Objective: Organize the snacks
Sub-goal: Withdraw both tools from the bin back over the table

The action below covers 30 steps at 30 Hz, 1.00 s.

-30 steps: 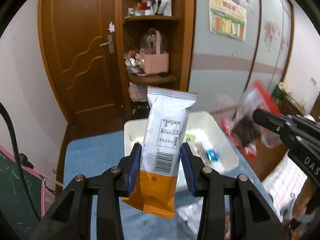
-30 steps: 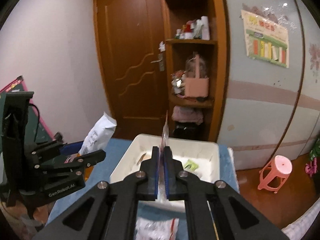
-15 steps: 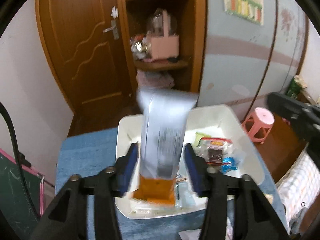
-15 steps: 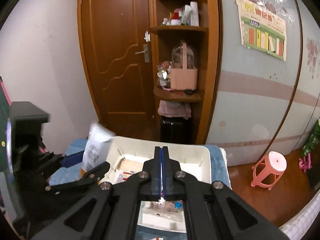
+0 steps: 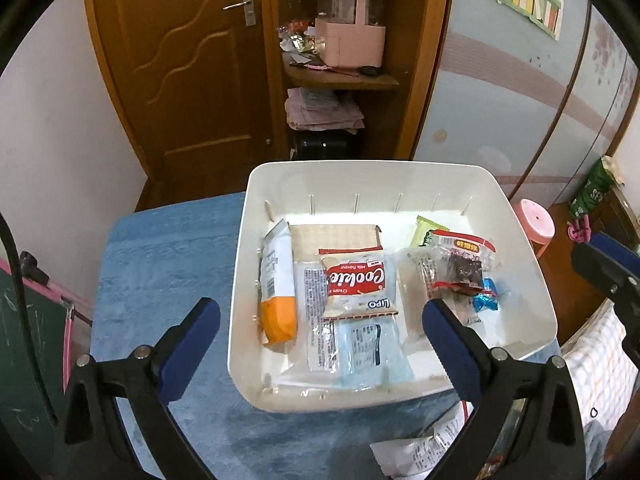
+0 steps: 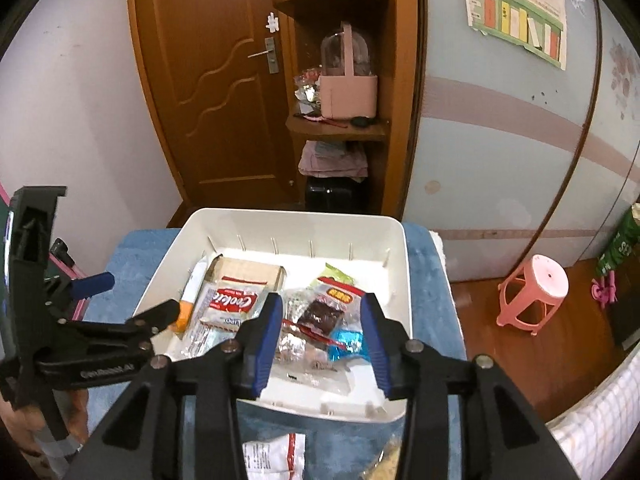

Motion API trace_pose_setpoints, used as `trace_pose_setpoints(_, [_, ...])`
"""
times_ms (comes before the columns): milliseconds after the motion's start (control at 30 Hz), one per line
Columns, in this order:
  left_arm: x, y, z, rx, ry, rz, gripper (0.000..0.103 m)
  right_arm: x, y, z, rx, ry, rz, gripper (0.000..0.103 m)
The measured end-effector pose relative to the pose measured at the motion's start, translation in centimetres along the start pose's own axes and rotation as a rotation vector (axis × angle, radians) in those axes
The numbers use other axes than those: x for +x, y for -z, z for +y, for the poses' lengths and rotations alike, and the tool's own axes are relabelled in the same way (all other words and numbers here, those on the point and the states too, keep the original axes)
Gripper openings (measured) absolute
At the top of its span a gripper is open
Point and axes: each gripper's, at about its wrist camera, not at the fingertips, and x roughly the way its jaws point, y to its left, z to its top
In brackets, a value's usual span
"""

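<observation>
Left wrist view: the left gripper [image 5: 320, 312] is spreading its jaws wide over the white bin [image 5: 516, 216], gripping nothing, and the orange-and-white snack bar [image 5: 278, 288] is lying along the bin's left wall. The right gripper [image 6: 322, 320] is opening too, nothing pinched, hovering above the clear brownie packet [image 6: 322, 314] near the bin's right side, beside the Cookie pack [image 5: 358, 282].
</observation>
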Motion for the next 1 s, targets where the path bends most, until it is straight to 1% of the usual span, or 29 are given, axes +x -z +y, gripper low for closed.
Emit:
trace_pose_setpoints(200, [-2.0, 1.0, -0.1, 0.003, 0.014, -0.017, 0.101, -1.2, 1.1, 0.1, -0.004, 0.015, 0.008, 0.041])
trace_pose_setpoints(333, [-3.8, 1.9, -0.5, 0.015, 0.023, -0.021, 0.101, -2.8, 1.9, 0.0, -0.006, 0.028, 0.011, 0.041])
trace_pose_setpoints(500, [-7.3, 3.1, -1.0, 0.050, 0.043, -0.059, 0.101, -5.9, 3.0, -0.5, -0.008, 0.037, -0.015, 0.041])
trace_pose_setpoints(700, [-11.7, 4.6, -1.7, 0.115, 0.020, -0.128, 0.101, -9.5, 4.3, -0.9, -0.019, 0.048, -0.032, 0.041])
trace_pose_setpoints(867, [-14.7, 5.7, -2.1, 0.135, 0.029, -0.164, 0.101, -12.3, 5.4, -1.4, -0.015, 0.063, -0.049, 0.041])
trace_pose_setpoints(1000, [-16.2, 6.5, -2.5, 0.150, 0.034, -0.175, 0.101, -13.9, 6.5, -1.8, -0.024, 0.075, -0.051, 0.041])
